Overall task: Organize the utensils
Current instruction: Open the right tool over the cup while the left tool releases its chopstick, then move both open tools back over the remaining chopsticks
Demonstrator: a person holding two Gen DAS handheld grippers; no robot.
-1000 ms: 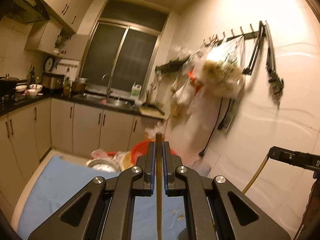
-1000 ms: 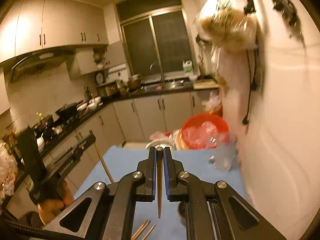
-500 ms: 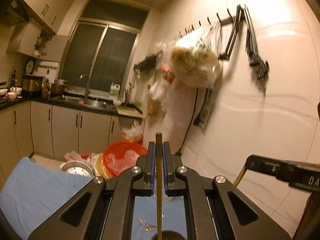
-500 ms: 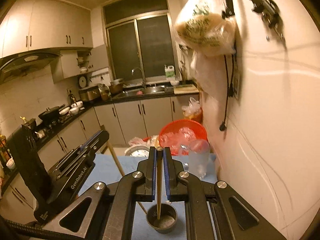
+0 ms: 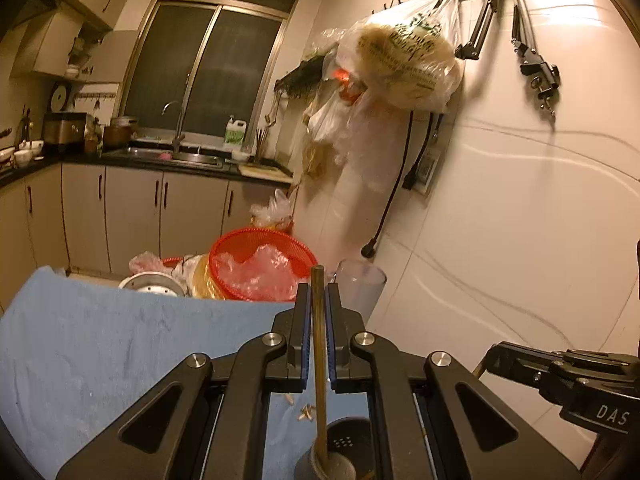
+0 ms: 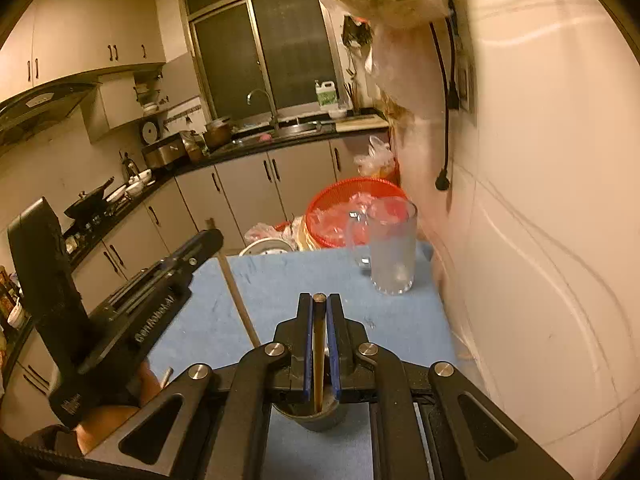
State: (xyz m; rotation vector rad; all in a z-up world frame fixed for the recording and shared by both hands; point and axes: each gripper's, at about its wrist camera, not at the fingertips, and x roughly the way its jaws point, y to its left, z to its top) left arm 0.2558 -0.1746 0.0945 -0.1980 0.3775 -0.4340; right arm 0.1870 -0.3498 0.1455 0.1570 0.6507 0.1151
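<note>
My left gripper (image 5: 316,292) is shut on a wooden chopstick (image 5: 319,344) held upright; its lower end reaches into a dark metal utensil holder (image 5: 332,460) on the blue cloth (image 5: 100,344). My right gripper (image 6: 319,304) is shut on another chopstick (image 6: 318,360), whose lower end also dips into the same holder (image 6: 316,418). In the right wrist view the left gripper (image 6: 200,246) stands to the left with its chopstick (image 6: 236,288) slanting down toward the holder. The right gripper's body shows at the lower right of the left wrist view (image 5: 560,372).
A frosted glass mug (image 6: 390,248) stands at the cloth's far right, by the white wall (image 6: 540,200). A red basket (image 5: 260,264) and a metal pot (image 5: 150,286) sit beyond the table's far edge. Small crumbs (image 5: 306,412) lie near the holder.
Both grippers have moved right and lowered toward the holder with their chopsticks. The chopstick ends now reach into the holder, which was out of view a second ago.
</note>
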